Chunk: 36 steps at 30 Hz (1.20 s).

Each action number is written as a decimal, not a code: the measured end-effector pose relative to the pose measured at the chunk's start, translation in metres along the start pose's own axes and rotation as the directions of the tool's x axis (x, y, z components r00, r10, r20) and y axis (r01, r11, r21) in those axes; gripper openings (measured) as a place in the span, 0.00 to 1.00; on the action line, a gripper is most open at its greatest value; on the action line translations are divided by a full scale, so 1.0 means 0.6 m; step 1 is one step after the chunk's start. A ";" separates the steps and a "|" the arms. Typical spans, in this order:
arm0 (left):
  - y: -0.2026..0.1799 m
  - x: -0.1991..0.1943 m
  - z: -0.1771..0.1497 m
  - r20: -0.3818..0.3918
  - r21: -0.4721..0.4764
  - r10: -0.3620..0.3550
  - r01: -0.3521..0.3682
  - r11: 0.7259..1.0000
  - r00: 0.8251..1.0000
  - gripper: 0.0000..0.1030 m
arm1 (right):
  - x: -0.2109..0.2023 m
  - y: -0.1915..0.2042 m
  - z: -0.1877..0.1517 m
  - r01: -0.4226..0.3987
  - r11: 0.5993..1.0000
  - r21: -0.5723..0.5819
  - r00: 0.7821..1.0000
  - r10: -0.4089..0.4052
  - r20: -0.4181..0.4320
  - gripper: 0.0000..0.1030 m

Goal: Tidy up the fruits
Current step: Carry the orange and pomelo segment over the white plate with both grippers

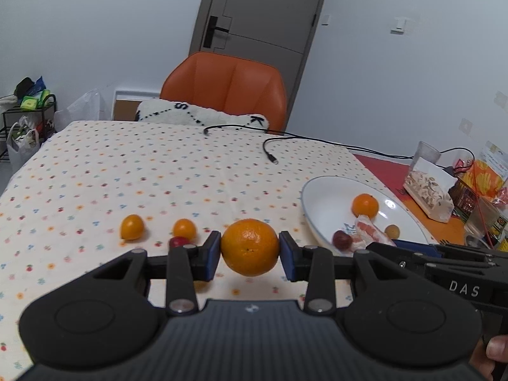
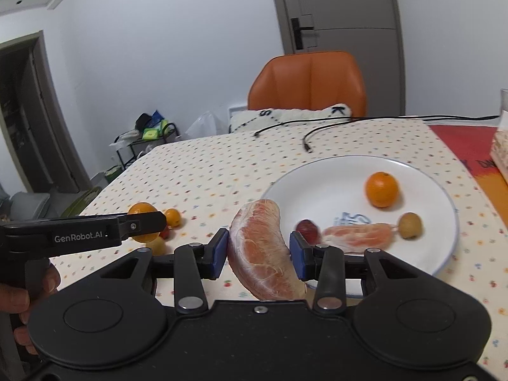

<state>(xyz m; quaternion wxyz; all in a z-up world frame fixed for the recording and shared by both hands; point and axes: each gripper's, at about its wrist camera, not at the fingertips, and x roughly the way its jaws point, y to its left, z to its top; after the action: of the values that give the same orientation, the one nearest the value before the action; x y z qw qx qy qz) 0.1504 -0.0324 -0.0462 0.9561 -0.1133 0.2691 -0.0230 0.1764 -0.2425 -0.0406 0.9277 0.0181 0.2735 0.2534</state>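
Orange (image 1: 250, 247) pinched by left gripper (image 1: 250, 255), pomelo segment (image 2: 262, 250) by right gripper (image 2: 259, 254); plate (image 2: 333, 171) at 1 o'clock, release low on bare spots.

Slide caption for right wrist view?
Right claw grips a peeled pomelo segment before the white plate of fruit.

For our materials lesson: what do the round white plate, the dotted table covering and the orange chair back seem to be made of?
Round white plate: probably glazed ceramic; glossy, with bright highlights and a thin blue rim line.
Dotted table covering: looks like matte woven cloth; soft, slightly wrinkled, printed with small fruits.
Orange chair back: likely leather or imitation leather; smooth sheen, padded stitched panels.
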 end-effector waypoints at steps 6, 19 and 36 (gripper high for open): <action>-0.025 0.010 0.002 -0.003 0.019 -0.015 0.015 1.000 1.000 0.37 | -0.013 -0.027 -0.003 0.032 0.999 0.026 0.999 -0.032 0.019 0.38; -0.072 0.044 0.014 -0.007 0.062 -0.036 0.037 0.997 0.999 0.37 | -0.037 -0.091 -0.006 0.100 0.990 0.096 0.993 -0.105 0.058 0.38; -0.120 0.116 0.042 -0.031 0.097 -0.056 0.059 0.994 0.998 0.37 | -0.026 -0.191 0.009 0.174 0.967 0.186 0.979 -0.191 0.076 0.38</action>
<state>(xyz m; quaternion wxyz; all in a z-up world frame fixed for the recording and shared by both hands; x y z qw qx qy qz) 0.2242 -0.1047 -0.0442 0.9556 -0.0736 0.2778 -0.0652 0.2205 -0.3491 -0.0481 0.9535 0.0876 0.2521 0.1401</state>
